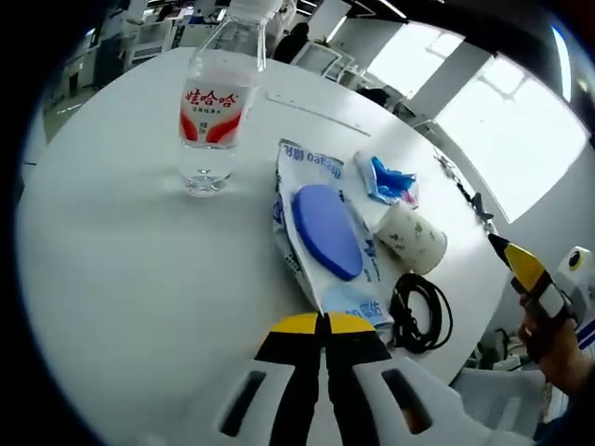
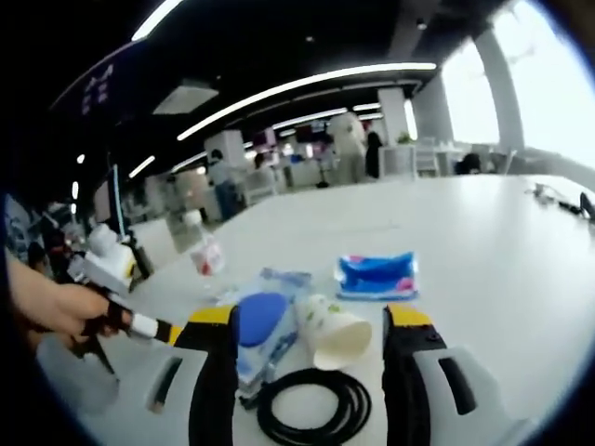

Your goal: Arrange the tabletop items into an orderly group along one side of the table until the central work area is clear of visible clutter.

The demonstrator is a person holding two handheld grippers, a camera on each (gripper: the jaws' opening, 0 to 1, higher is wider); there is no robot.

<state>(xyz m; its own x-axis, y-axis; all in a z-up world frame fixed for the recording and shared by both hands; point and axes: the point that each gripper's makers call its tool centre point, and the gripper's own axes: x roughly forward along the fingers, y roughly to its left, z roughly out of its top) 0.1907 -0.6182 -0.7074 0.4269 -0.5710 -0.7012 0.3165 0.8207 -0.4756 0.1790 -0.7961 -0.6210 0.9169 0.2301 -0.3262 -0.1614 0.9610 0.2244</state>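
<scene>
The flat blue-and-white wet-wipes pack w/ a blue oval lid (image 1: 325,232) lies mid white round counter (image 1: 121,279), next to a tipped paper cup (image 1: 412,238), a coiled black cable (image 1: 420,311) and a small blue snack bag (image 1: 389,179). A clear plastic water bottle w/ a red label (image 1: 216,102) stands apart. Left tool (image 1: 324,321) is pressed closed, holding nothing; right tool (image 2: 310,318) is wide, w/ cup and cable between its jaws.

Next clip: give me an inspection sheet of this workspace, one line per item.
Surface: white round table.
Job's things: clear plastic water bottle with red label upright; white wet-wipes pack with blue lid flat; small blue tissue packet; patterned paper cup on its side.
Clutter: nothing seen beyond these.
Grippers: left gripper shut, empty; right gripper open, cup between its fingers.
Cables: coiled black cable.
Surroundings: open office, ceiling strip lights, large windows.
</scene>
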